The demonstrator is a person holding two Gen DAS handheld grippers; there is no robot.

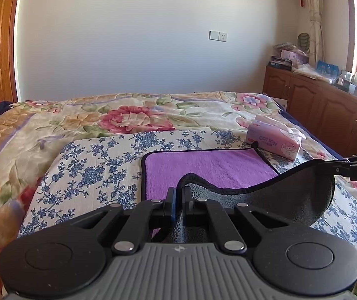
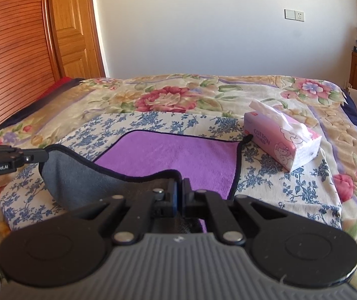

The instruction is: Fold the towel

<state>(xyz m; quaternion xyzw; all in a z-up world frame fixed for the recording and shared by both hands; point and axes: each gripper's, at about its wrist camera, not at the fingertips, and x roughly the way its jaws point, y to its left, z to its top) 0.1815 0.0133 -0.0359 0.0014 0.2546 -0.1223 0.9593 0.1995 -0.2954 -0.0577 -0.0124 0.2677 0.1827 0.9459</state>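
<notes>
Purple towel (image 1: 203,167) with a grey underside lies on the blue-flowered cloth (image 1: 98,165) atop the bed; its near edge is lifted. Left gripper (image 1: 177,200) and right gripper (image 2: 179,192) each clamp one near corner. Pink tissue pack (image 2: 281,142), tissues protruding from its top, sits just beside the towel's far right corner.

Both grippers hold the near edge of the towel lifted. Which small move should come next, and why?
Probably carry both corners forward toward the far edge. The left gripper and right gripper are each shut on the purple towel, its grey underside already lifted, while the far half lies flat.
</notes>
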